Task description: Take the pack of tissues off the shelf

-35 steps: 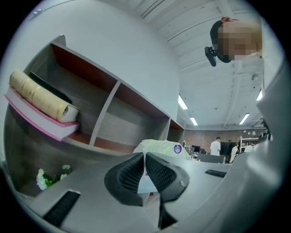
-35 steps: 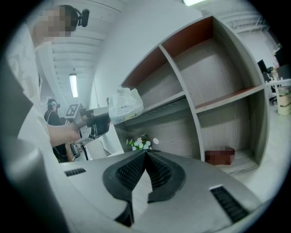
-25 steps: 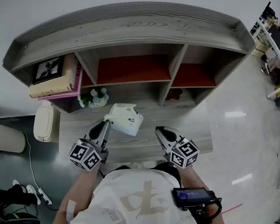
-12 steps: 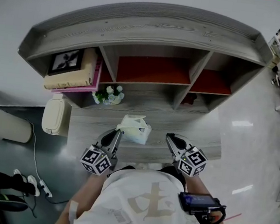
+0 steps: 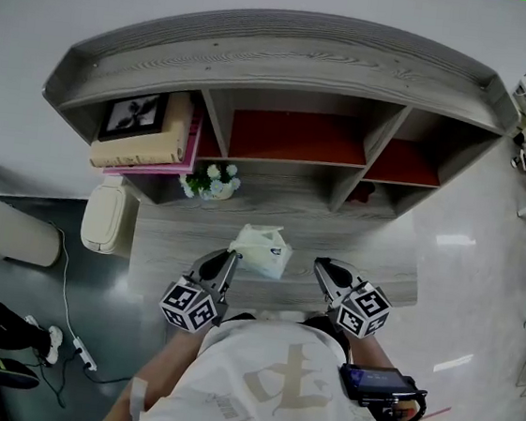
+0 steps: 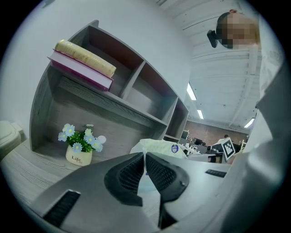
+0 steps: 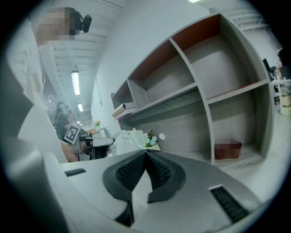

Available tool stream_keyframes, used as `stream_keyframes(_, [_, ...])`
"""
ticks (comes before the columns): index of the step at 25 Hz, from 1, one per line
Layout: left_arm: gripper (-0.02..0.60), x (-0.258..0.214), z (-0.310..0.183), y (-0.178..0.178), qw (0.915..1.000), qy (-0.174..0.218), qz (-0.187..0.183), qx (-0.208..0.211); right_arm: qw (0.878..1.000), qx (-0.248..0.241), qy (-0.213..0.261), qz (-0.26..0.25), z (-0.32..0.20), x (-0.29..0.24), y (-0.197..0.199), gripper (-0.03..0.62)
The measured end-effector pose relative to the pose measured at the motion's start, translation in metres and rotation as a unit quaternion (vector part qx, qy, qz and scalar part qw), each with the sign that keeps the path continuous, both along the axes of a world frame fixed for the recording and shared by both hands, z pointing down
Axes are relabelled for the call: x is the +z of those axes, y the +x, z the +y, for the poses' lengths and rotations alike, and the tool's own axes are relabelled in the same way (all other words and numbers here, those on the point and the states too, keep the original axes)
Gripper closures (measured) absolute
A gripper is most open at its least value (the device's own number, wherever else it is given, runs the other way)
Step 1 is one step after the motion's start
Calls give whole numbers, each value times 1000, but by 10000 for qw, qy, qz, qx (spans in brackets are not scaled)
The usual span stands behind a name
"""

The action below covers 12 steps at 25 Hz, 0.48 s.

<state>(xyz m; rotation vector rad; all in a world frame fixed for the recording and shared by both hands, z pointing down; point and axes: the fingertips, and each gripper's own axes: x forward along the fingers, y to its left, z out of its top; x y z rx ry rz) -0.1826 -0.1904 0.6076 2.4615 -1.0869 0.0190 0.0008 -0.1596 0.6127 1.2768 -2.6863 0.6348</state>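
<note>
— Left gripper [image 5: 231, 256] is clenched on the pack of tissues [image 5: 263, 250], isn't it? From the head view I only see its tip against the wrapper's left edge.

— Its own view settles it. The pads pinch a thin fold of the wrapper, and the pack [image 6: 160, 146] bulges just past the jaws, its lower half hidden behind them.

— And the right gripper [image 5: 319, 262]?

— Closed on nothing. In its own view the right gripper [image 7: 146, 153] shows its jaws meeting, with only shelf boards beyond them. That view catches the pack [image 7: 125, 140] at centre left, partly behind the left gripper.

— Where does the pack sit?

— Lower centre of the head view, between both grippers' tips. It is in front of the shelf [image 5: 291, 48] and outside every compartment. It probably hangs clear of the low front board, though no view shows its underside.

— Anything only one view gives?

— Only the head view shows the picture frame [image 5: 134, 117], above the books [image 5: 140, 148] at upper left. The small reddish thing [image 7: 227, 150] in the lower right compartment is blurred over, so I can't name it.

— Compared with a second ago?

— Then the pack was just beside the flower pot [image 5: 210, 182]. Now it lies apart from it, lower in the frame and nearer the person.
</note>
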Motion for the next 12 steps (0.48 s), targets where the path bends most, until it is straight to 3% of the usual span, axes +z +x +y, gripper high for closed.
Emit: stream_keyframes(12, [554, 0, -5, 8, 9999, -28, -43, 125, 9998, 199, 43, 23, -5, 0, 7, 591])
